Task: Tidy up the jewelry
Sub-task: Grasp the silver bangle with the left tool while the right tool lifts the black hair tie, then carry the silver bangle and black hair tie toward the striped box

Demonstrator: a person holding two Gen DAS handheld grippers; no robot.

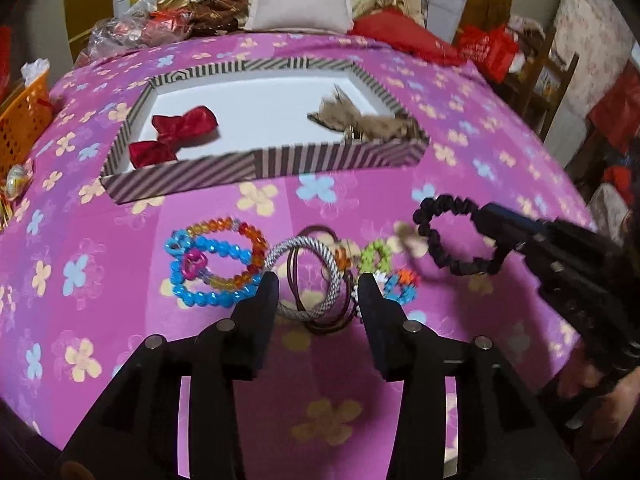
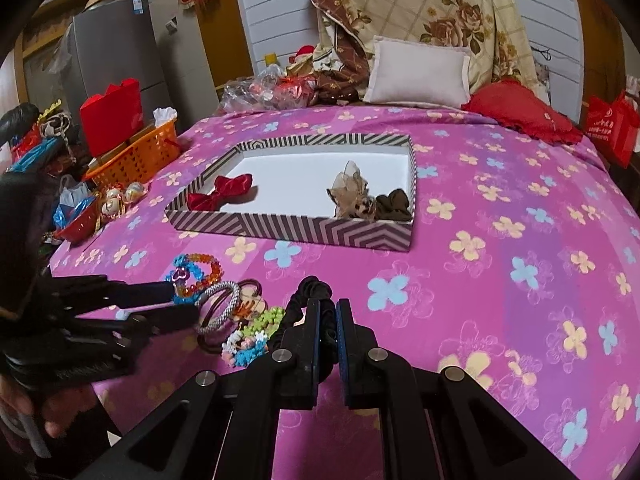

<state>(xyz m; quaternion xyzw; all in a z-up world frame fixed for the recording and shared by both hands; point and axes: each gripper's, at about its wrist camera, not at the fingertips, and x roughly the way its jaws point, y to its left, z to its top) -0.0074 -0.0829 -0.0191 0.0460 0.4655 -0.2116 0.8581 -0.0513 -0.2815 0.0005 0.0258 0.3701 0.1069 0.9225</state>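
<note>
A striped box (image 1: pixel 256 162) (image 2: pixel 280 232) lies on the pink flowered bedspread, holding a red bow (image 1: pixel 180 132) (image 2: pixel 218 192) and a beige bow (image 1: pixel 360 120) (image 2: pixel 352 192). In front of it lies a pile of jewelry: a blue and orange bead bracelet (image 1: pixel 216 264) (image 2: pixel 196 272), a grey woven bangle (image 1: pixel 308 276) (image 2: pixel 220 306), brown hair ties, small colourful pieces (image 1: pixel 376 258). My left gripper (image 1: pixel 316 288) (image 2: pixel 186 300) is open, its fingers either side of the grey bangle. My right gripper (image 2: pixel 328 308) (image 1: pixel 486 220) is shut on a black scrunchie (image 1: pixel 452 236) (image 2: pixel 312 292), held just above the bedspread.
An orange basket (image 2: pixel 136 156) (image 1: pixel 20 120) and red items stand off the bed's left edge. Pillows (image 2: pixel 416 74) and bags (image 2: pixel 264 92) pile at the far end. A red cushion (image 2: pixel 520 112) lies far right. Bare bedspread (image 2: pixel 520 280) spreads right of the box.
</note>
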